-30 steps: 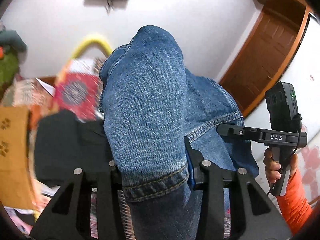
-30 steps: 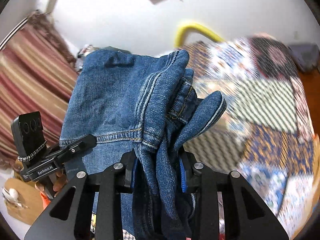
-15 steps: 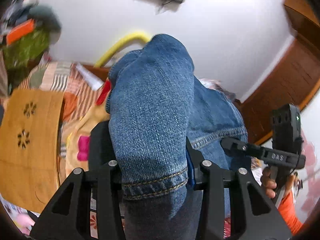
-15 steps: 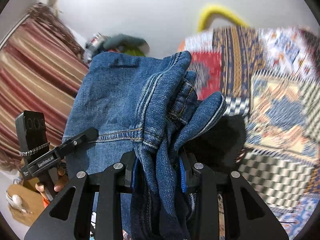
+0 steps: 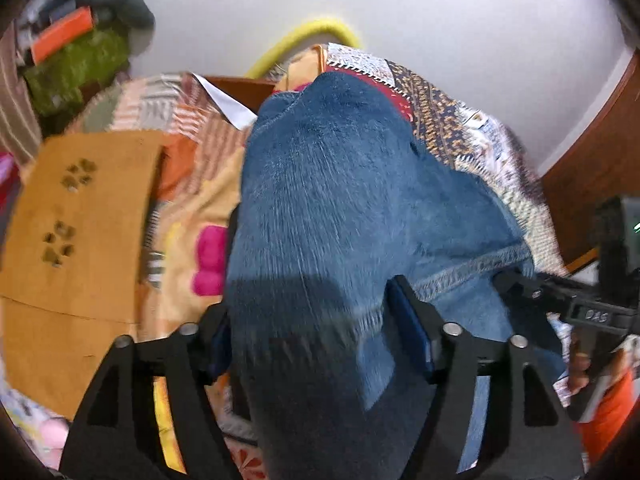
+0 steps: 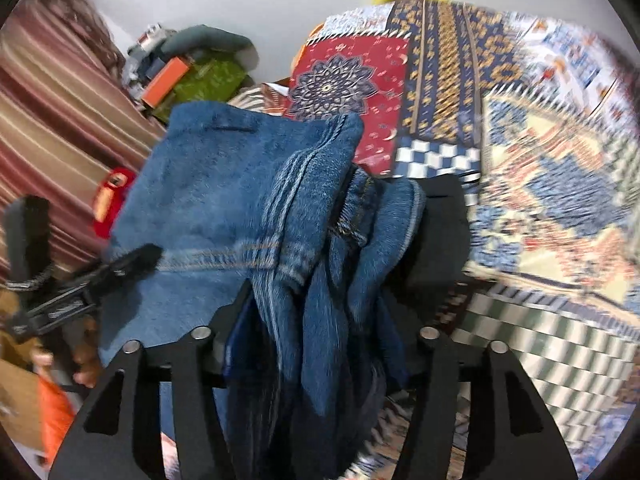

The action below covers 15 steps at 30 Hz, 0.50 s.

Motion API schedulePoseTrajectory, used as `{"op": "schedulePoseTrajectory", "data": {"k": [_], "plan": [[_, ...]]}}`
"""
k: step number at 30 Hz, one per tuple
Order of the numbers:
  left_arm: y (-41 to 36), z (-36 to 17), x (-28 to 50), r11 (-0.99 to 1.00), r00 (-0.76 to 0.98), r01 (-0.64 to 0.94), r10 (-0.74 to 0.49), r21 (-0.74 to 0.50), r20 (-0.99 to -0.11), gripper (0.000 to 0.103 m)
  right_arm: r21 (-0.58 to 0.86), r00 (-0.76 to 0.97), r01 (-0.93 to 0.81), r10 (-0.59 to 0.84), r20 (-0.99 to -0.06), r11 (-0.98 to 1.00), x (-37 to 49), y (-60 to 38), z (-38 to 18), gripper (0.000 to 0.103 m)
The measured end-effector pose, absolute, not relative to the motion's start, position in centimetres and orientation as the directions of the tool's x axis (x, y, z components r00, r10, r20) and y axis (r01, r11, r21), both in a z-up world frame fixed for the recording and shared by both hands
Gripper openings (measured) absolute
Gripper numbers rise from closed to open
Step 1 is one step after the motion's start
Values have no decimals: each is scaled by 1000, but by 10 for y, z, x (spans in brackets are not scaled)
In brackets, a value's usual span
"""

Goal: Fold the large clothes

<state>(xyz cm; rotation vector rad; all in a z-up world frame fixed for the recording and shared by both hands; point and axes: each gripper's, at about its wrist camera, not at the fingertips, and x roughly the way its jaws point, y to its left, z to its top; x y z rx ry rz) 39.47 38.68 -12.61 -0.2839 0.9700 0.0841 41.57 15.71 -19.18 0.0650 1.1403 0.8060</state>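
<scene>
A patchwork bedspread (image 6: pixel 540 184) fills the right half of the right wrist view. Blue jeans (image 5: pixel 340 208) drape through the centre of both views, down to the lower edge. The left gripper (image 5: pixel 316 320) has just been spreading its fingers; denim lies between them, filling the gap. The right gripper (image 6: pixel 320 336) has likewise been widening, its right pad clear of the bunched denim.
</scene>
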Motion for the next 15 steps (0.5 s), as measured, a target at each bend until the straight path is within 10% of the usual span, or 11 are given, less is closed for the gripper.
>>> {"op": "schedulePoseTrajectory", "data": {"k": [15], "plan": [[316, -105, 293, 970, 573, -176, 241, 169, -783, 87, 289, 268, -538, 486, -832, 791, 349, 96, -151, 74]]}}
